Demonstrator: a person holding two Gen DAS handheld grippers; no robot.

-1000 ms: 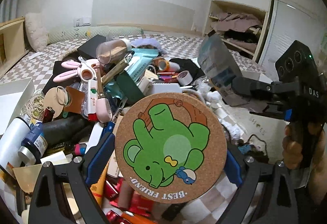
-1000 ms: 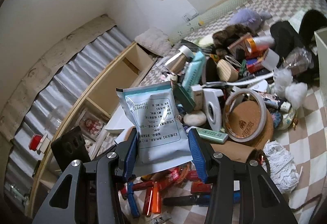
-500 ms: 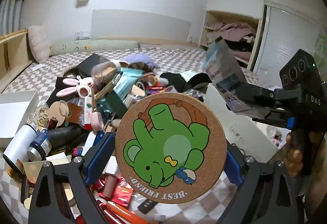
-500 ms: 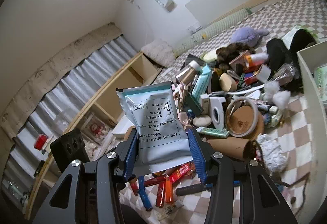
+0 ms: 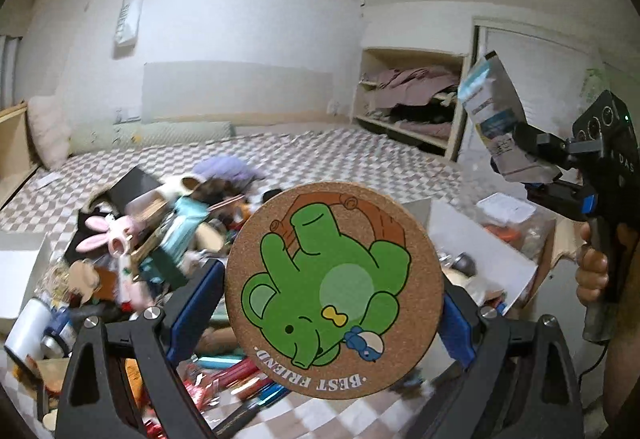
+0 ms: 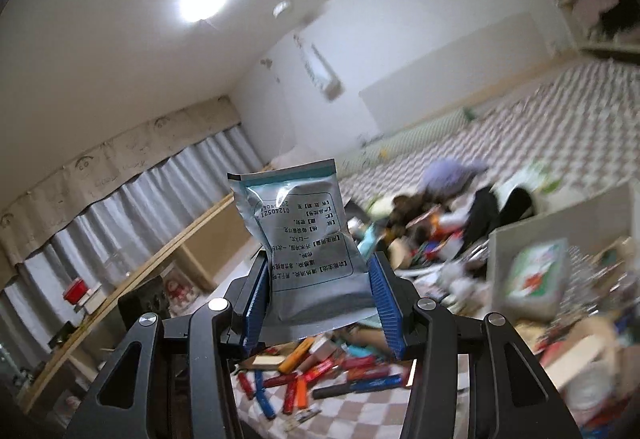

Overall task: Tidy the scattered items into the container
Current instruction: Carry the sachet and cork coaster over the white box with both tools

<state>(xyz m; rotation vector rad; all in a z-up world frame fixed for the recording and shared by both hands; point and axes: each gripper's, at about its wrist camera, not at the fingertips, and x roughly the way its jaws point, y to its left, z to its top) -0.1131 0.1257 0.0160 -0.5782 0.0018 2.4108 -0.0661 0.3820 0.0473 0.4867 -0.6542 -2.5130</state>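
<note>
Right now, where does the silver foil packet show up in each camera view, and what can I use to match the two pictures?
Left wrist view: the foil packet is at the far right, upper half, held up by the right hand-held gripper.
Right wrist view: the packet stands upright at centre, clamped between the blue fingers.
Shared landmark: the purple plush toy at the far end of the clutter pile.

Clutter pile (image 5: 160, 239) motion-blurred, items indistinct; cork coaster (image 5: 334, 289) hides pile centre; box contents (image 6: 536, 279) smeared, unreadable.
</note>
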